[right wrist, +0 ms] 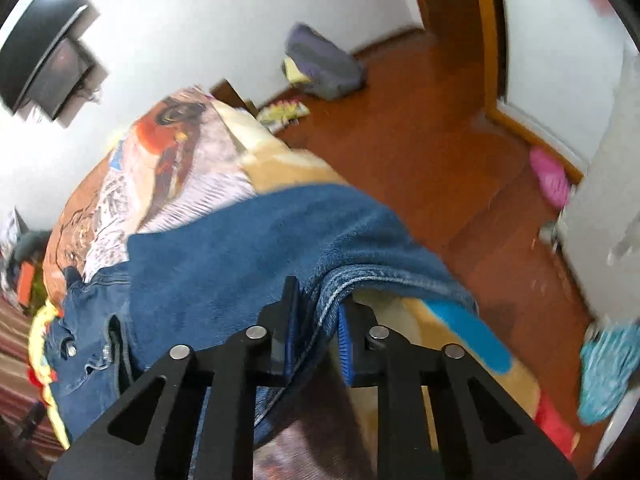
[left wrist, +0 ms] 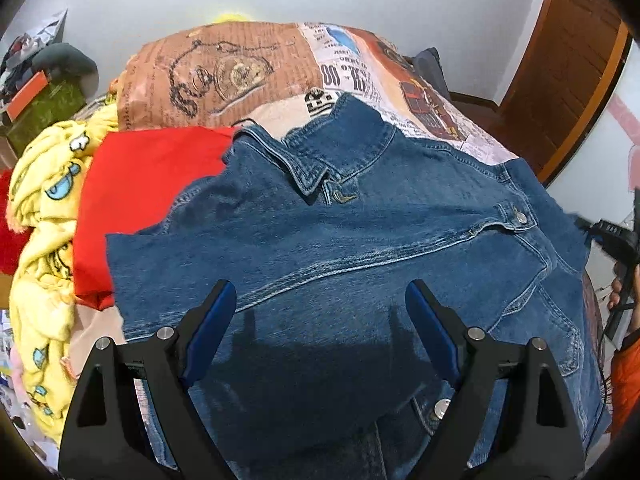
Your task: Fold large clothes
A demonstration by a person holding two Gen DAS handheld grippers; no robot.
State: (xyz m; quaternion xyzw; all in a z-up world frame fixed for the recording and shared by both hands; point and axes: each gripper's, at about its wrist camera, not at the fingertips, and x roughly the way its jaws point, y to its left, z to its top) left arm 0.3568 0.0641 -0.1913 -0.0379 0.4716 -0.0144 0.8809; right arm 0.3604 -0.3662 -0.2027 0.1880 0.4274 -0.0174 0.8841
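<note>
A blue denim jacket [left wrist: 360, 240] lies spread on the bed, collar toward the far side, front up. My left gripper [left wrist: 320, 304] hovers open over its lower middle, jaws wide apart, holding nothing. My right gripper [right wrist: 318, 304] is shut on the jacket's right edge [right wrist: 324, 292], a folded denim hem pinched between the blue pads. The jacket also shows in the right wrist view [right wrist: 248, 248], draped toward the bed's edge. The right gripper's black body shows at the far right of the left wrist view [left wrist: 616, 236].
A printed blanket [left wrist: 248, 72] covers the bed. A red garment [left wrist: 136, 184] and a yellow patterned blanket [left wrist: 44, 216] lie left of the jacket. The wooden floor [right wrist: 420, 152] right of the bed holds a grey cushion [right wrist: 324, 60] and pink slippers [right wrist: 550, 176]. A wooden door [left wrist: 568, 56] stands at the back right.
</note>
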